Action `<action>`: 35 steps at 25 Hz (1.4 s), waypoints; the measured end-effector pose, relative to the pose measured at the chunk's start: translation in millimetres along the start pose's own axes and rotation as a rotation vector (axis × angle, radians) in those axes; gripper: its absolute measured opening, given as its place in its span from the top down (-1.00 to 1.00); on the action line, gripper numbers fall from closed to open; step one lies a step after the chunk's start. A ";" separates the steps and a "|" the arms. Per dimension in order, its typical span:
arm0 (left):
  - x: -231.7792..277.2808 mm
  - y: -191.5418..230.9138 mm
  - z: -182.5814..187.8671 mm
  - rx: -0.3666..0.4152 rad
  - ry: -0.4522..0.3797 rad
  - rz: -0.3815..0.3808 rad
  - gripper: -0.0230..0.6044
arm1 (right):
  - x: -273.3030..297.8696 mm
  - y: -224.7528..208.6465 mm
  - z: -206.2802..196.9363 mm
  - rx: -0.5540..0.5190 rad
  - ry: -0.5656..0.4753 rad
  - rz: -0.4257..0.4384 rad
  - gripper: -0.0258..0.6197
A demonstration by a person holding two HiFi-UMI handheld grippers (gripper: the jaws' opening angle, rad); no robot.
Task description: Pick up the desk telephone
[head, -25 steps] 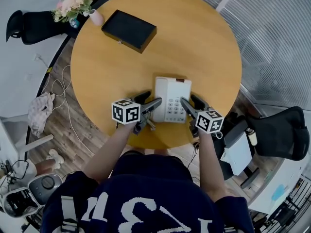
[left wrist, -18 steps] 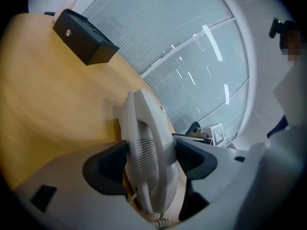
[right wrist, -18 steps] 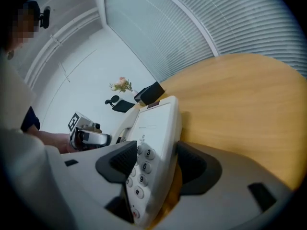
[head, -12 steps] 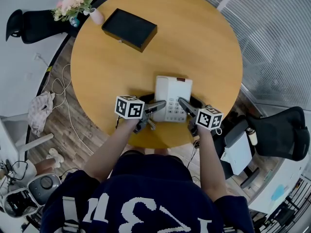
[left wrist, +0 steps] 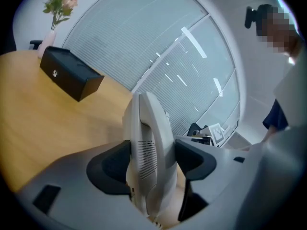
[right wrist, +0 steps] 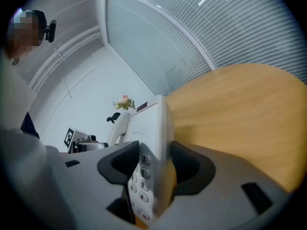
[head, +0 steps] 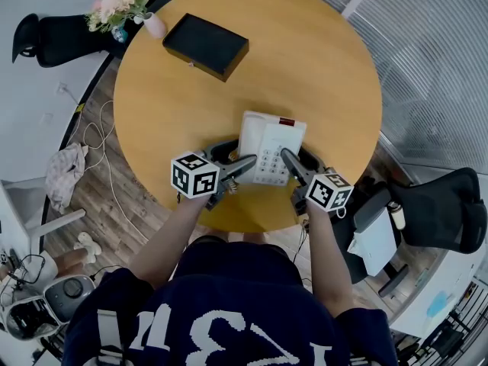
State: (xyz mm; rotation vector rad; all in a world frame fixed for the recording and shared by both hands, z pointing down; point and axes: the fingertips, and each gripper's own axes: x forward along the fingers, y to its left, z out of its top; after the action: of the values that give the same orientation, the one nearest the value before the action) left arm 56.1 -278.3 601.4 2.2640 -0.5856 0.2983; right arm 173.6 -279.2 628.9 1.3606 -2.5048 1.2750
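Note:
The white desk telephone (head: 271, 145) hangs tilted just above the near part of the round wooden table (head: 328, 67), held between both grippers. My left gripper (head: 232, 158) is shut on its handset side; in the left gripper view the handset and the telephone's edge (left wrist: 146, 143) stand upright between the dark pads (left wrist: 108, 164). My right gripper (head: 299, 160) is on the keypad side, its jaws closing, and the pads (right wrist: 184, 169) press on the telephone's edge (right wrist: 153, 128) beside the number keys.
A black box (head: 206, 46) lies at the table's far left, also in the left gripper view (left wrist: 69, 73). A vase of flowers (head: 118, 10) stands at the far-left rim. Office chairs (head: 438, 208) stand to the right, and cables and cloth (head: 65, 170) lie on the floor at left.
The telephone has come up off the table and tilted, its far end swung a little to the right. Both grippers rose with it.

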 end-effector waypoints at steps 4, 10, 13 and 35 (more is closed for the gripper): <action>-15.9 -17.4 42.0 0.114 -0.073 -0.009 -0.03 | -4.0 25.5 37.2 -0.055 -0.080 0.027 0.23; -42.5 -51.8 100.9 0.245 -0.198 -0.023 -0.03 | -17.3 72.7 102.9 -0.213 -0.175 0.071 0.23; -57.4 -69.4 123.3 0.294 -0.252 -0.024 -0.03 | -26.3 98.1 130.1 -0.306 -0.212 0.079 0.23; -120.7 -139.0 200.1 0.520 -0.431 -0.073 -0.02 | -68.7 195.0 207.4 -0.530 -0.384 0.161 0.27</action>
State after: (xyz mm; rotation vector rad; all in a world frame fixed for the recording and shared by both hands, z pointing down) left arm 26.9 -302.6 332.2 2.8767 -0.7005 -0.0960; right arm 149.1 -313.3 339.1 1.3814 -2.9404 0.3119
